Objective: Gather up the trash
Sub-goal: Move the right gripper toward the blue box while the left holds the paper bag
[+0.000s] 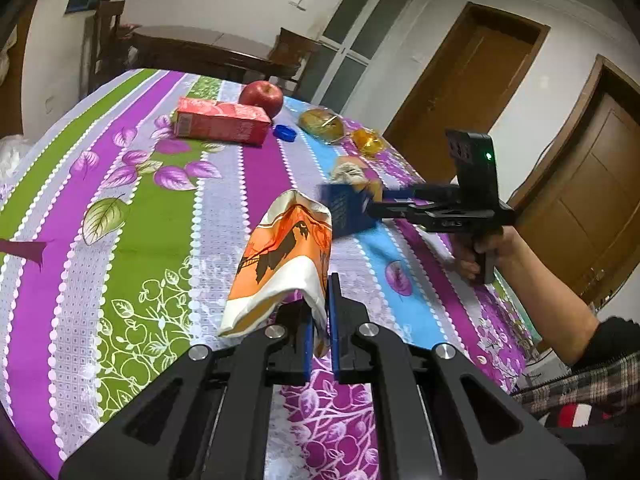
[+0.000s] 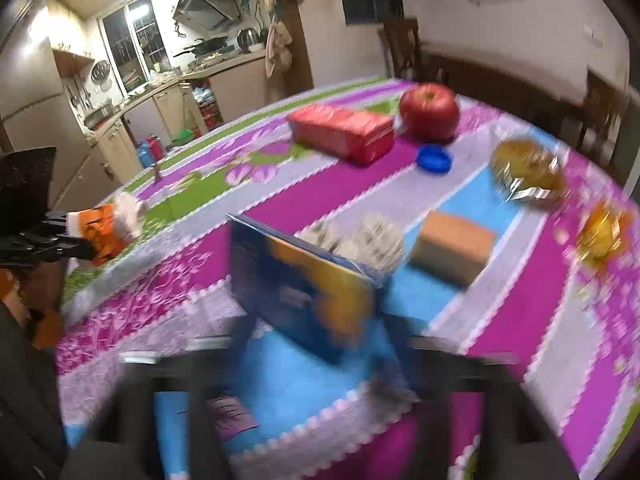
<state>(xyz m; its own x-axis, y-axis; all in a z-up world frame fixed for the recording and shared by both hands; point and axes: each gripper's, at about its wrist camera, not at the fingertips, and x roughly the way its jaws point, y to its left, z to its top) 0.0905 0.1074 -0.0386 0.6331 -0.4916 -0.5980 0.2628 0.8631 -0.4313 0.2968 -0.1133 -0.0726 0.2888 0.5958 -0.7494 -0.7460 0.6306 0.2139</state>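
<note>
My left gripper (image 1: 321, 316) is shut on an orange and white snack wrapper (image 1: 284, 260), which stands up from its jaws above the tablecloth. In the right wrist view the same wrapper (image 2: 104, 228) shows at the far left, at the tip of the left gripper (image 2: 80, 246). My right gripper (image 1: 376, 208) comes in from the right, shut on a blue and yellow carton (image 1: 346, 210) held above the table. In its own blurred view the carton (image 2: 304, 280) sits tilted between the fingers of the right gripper (image 2: 320, 352).
On the floral tablecloth (image 1: 140, 220) lie a red carton (image 1: 222, 122), a red apple (image 1: 262, 96), a blue cap (image 1: 285, 133), a wrapped bun (image 1: 322, 124), a yellow wrapper (image 1: 368, 142), crumpled paper (image 2: 360, 236) and a brown block (image 2: 452, 246). A hand (image 1: 488, 252) grips the right tool.
</note>
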